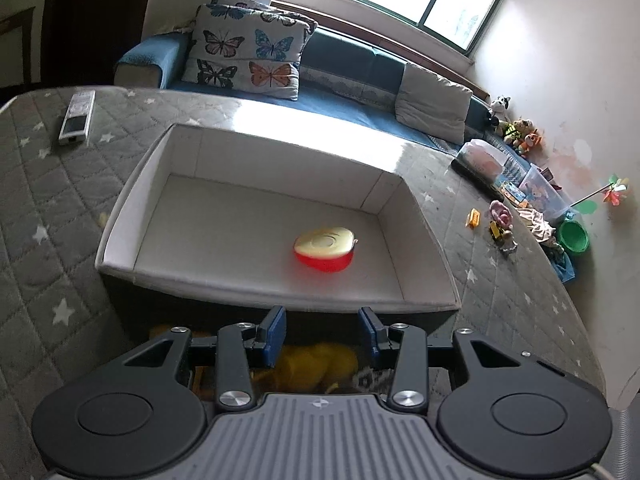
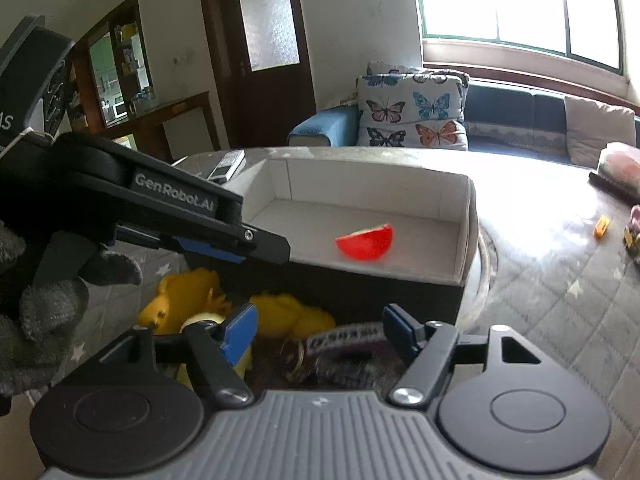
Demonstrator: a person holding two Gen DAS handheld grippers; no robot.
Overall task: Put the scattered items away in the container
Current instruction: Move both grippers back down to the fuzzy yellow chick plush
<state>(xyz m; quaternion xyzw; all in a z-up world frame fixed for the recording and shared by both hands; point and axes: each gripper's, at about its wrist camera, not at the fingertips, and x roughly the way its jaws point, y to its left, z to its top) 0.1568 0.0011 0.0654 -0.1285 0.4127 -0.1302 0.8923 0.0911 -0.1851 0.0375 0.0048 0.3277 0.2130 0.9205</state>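
Currently both wide-open, empty grippers, left (image 1: 323, 330) and right (image 2: 320, 330), hover near the white-lined box (image 1: 120, 240), the yellow plush toy (image 2: 276, 312) lying just below, nearer the right.

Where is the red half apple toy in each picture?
Left wrist view: the red half apple lies cut side up on the floor of the white box, right of middle.
Right wrist view: the red half apple sits in the same box, near the front wall.
Shared landmark: the butterfly pillow on the sofa behind.
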